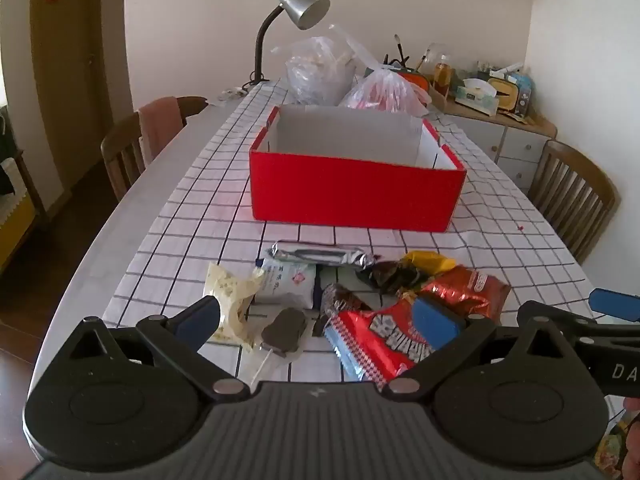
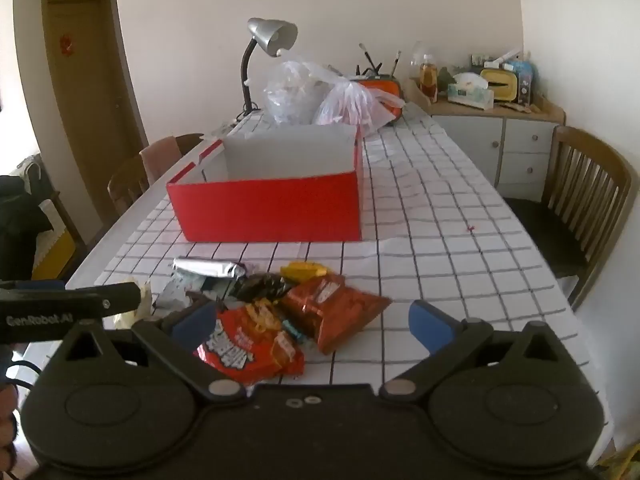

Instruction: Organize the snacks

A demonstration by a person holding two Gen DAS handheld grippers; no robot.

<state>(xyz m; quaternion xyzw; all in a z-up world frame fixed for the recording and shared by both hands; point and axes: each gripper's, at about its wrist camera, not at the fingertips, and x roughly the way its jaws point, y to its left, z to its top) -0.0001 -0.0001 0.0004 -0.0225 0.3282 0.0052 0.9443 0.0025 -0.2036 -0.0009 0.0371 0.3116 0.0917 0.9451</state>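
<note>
Little writing is showing clearly: "GenRobot.AI" is running in white along the black arm of the left gripper (image 2: 72, 312) where it is crossing the right wrist view, and only "DA" is reading on the arm of the right gripper (image 1: 616, 306) before the left wrist view is cutting it off. The big block lettering on the red snack bag (image 1: 384, 340) is lying upside down and is proving too blurred to read, and the small print on the white packet (image 1: 286, 284) is likewise staying illegible. The snacks are lying in a loose pile on the near part of the table, just in front of both grippers: a silver wrapper (image 1: 320, 258), a cream packet (image 1: 232, 300), a chocolate-coated ice-cream bar on a stick (image 1: 282, 332), a copper-red foil bag (image 1: 468, 292), a yellow packet (image 1: 430, 260) and a dark wrapper (image 1: 394, 276). Both grippers are standing fully open with blue pads spread wide, hovering above the pile and gripping nothing. Beyond the pile a red box (image 1: 356, 192) is sitting open, its floor hidden behind the near wall. A white tablecloth (image 2: 440, 240) with a dark grid is covering the table; plastic bags (image 1: 320, 72), a silver desk lamp (image 1: 304, 6), wooden chairs (image 2: 588, 208) and a cluttered sideboard (image 2: 496, 120) are filling the far end.
</note>
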